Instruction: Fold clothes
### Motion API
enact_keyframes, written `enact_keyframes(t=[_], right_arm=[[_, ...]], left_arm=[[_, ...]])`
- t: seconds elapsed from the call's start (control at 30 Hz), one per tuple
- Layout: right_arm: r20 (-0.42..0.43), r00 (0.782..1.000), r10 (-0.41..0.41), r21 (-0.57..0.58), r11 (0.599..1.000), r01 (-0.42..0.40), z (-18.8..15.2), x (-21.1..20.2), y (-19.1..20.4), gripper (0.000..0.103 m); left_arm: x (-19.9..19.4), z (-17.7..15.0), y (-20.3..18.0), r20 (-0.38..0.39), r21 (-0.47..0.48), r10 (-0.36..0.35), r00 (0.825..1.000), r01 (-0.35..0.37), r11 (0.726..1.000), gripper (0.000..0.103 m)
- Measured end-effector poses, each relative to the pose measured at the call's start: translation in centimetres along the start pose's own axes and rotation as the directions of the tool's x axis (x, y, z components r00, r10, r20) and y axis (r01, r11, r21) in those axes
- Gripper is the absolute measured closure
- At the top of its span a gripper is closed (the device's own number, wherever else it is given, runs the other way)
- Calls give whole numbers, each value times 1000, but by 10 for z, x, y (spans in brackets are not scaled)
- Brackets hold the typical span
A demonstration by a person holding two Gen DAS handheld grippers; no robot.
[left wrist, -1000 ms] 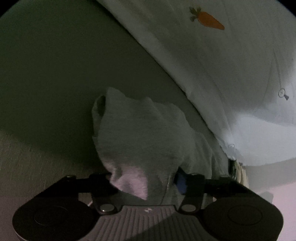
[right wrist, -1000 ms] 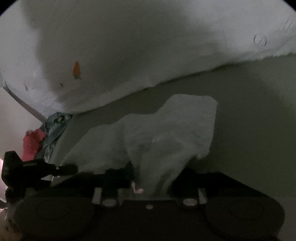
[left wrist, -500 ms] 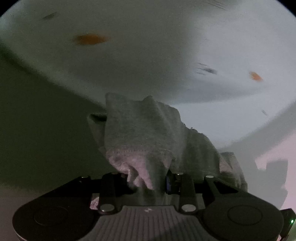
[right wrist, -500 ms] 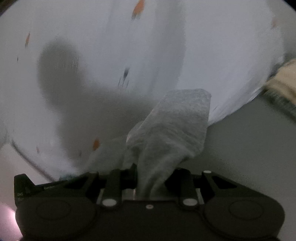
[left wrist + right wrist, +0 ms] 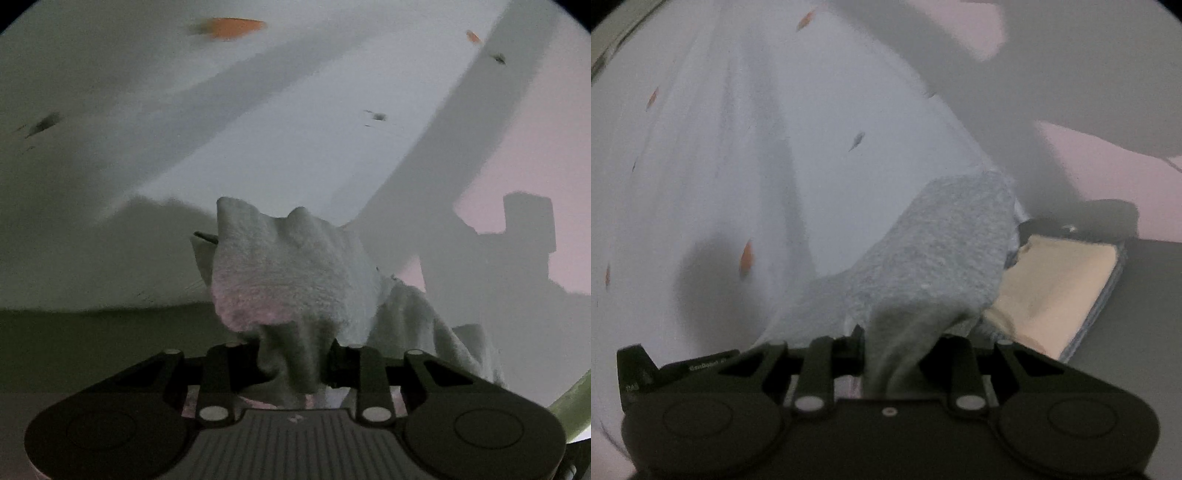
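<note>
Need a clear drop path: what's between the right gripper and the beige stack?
Only the held grey cloth, draping across the stack's near edge, in the right wrist view.

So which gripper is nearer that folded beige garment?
Right. The right gripper, shut on the grey garment, has the folded beige garment just ahead to its right. The left gripper, shut on the same grey garment, shows no beige garment in its view.

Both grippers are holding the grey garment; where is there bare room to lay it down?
Bare grey surface lies right of the folded beige cloth; another strip below the carrot-print sheet. The sheet is open too. It is crowded around the beige stack, where the grey garment hangs.
</note>
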State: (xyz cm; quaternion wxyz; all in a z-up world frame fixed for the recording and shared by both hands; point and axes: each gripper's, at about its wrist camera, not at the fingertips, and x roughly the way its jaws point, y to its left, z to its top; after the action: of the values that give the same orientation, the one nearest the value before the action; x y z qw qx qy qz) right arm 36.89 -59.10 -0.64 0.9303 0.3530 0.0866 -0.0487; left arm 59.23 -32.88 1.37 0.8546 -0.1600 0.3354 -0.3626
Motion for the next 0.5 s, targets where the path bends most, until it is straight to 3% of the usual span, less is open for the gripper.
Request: enact_keyframes(t=[0.2,0.3,0.33,0.37,0.43,0.5], right_arm=[[88,996,12,161,987,-26,54,20,-66,78],[112,993,-23,255,967,-6,70,38,-103,76],[108,992,-65,266,963,35,70,47,-113,71],[91,988,-127,245,964,102,69,58,-125,66],[52,965,-256,182,953,242,68,81,-150,37],[-23,923,-385,14,923,385,64,103,-168,35]], left_arm=[[98,50,-75,-3,132,10,1000,-9,991,73],[166,70,-108,-17,228,43,999,-38,973,72],[191,75,-118,-24,264,60,998,-51,963,71],[219,76,-126,-29,310,99,995,-85,947,64],[281,71,-135,-39,412,211,977,-176,894,51],[342,55,-133,-81,529,354,932,-261,808,50]])
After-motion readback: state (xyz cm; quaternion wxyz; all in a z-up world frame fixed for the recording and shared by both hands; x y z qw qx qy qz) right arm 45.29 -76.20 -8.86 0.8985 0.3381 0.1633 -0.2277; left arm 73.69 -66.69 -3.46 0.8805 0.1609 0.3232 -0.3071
